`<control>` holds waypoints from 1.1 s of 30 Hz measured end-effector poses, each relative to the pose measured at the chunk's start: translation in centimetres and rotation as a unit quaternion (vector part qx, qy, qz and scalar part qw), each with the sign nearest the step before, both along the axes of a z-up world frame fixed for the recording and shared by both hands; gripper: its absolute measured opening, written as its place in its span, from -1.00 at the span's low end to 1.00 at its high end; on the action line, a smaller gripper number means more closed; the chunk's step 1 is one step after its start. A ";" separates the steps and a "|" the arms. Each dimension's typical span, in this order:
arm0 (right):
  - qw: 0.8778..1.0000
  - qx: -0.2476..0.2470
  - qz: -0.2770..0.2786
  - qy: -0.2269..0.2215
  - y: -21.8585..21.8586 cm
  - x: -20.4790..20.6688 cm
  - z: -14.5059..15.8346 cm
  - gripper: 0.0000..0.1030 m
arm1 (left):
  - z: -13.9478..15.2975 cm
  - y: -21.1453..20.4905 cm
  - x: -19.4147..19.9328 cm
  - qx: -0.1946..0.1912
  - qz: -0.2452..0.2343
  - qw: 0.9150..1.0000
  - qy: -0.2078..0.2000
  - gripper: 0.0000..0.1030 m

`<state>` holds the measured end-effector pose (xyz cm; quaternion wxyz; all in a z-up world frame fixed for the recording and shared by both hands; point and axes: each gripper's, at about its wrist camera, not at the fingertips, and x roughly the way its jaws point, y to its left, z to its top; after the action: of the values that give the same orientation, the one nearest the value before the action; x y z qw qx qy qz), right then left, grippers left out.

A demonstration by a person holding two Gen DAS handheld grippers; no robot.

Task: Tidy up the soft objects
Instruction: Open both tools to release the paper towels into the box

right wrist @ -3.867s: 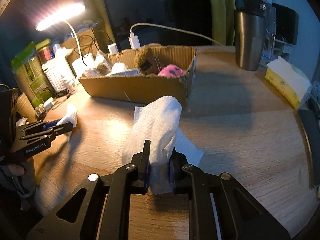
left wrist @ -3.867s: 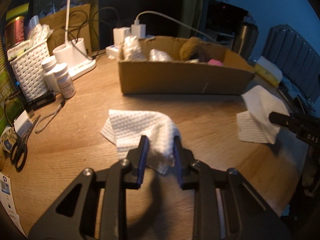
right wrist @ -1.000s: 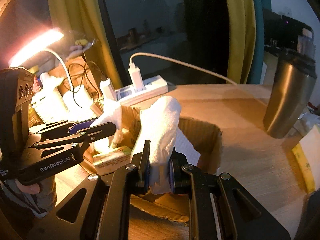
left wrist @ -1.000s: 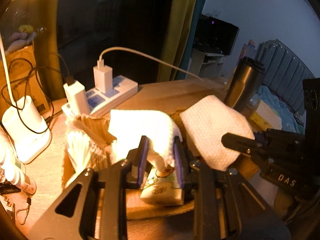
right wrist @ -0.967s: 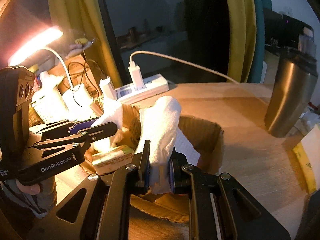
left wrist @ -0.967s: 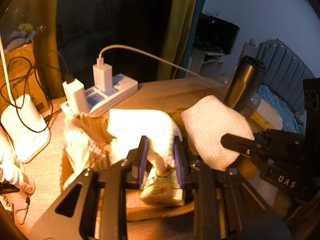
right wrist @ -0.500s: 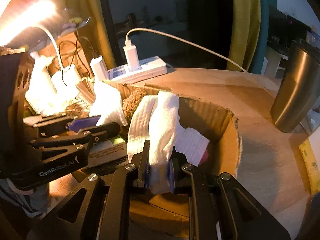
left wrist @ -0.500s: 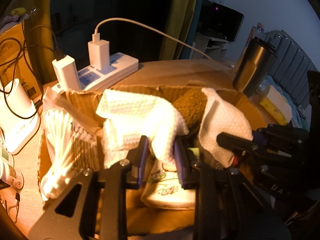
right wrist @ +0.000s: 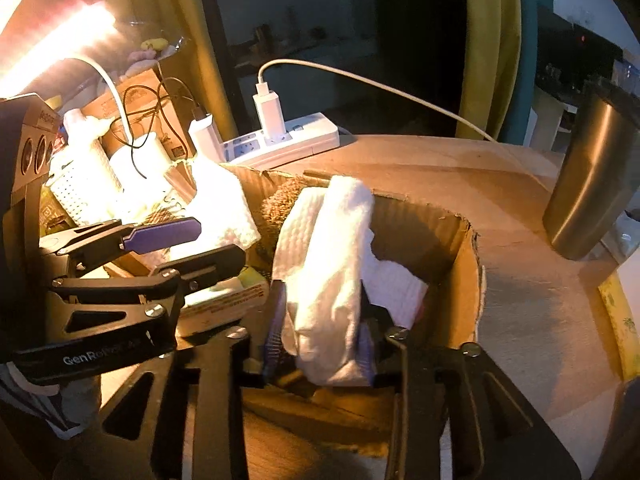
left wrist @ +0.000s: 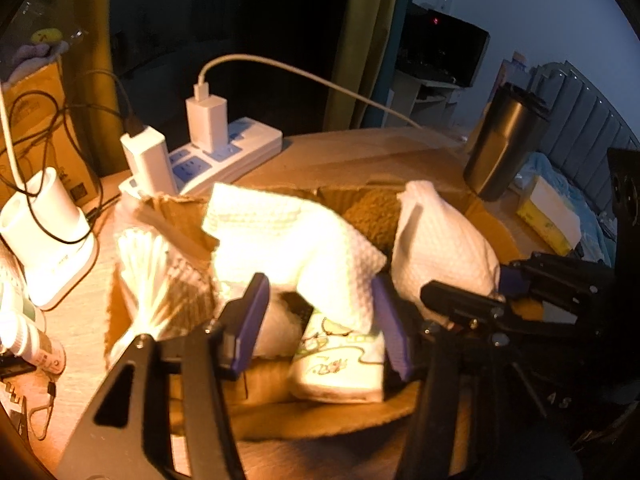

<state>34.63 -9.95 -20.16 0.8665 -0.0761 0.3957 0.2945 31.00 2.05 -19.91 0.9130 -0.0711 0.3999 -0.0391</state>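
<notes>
You've just spread your left gripper (left wrist: pixel 320 320), so its paper towel (left wrist: pixel 296 240) drops into the cardboard box (right wrist: pixel 468 280); your right gripper (right wrist: pixel 320 344) loosens around its towel (right wrist: pixel 328 264) just ahead.

Both wrist views look closely down into the cardboard box (left wrist: pixel 484 216).

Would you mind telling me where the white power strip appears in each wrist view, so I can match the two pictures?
Left wrist: the power strip sits upper left of centre, behind the cardboard box.
Right wrist: the power strip sits upper centre, behind the box's far wall.
Shared landmark: the steel tumbler, at right in both.
</notes>
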 end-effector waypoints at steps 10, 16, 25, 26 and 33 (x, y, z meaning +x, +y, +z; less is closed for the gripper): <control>1.000 -0.005 -0.012 -0.024 -0.6 -1.9 1.7 -0.21 | 2.1 0.7 -2.1 0.005 0.018 0.999 -0.025 0.09; 0.999 -0.005 -0.019 -0.039 -1.0 -3.3 2.8 -0.03 | 3.4 1.0 -3.7 0.008 0.025 0.999 -0.044 0.28; 0.997 -0.003 -0.027 -0.066 -1.5 -5.8 4.9 -0.03 | 5.2 1.0 -6.5 0.011 0.029 0.997 -0.072 0.30; 0.997 -0.002 -0.028 -0.069 -1.6 -6.2 5.2 -0.03 | 5.4 1.0 -6.8 0.011 0.030 0.997 -0.075 0.30; 0.995 0.000 -0.036 -0.089 -2.5 -8.3 6.5 -0.02 | 6.8 0.9 -9.1 0.017 0.032 0.995 -0.098 0.31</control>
<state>26.33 -12.45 -13.64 0.9083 -0.0879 0.3194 0.2556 21.86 2.92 -13.07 0.9497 -0.0642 0.3065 -0.0103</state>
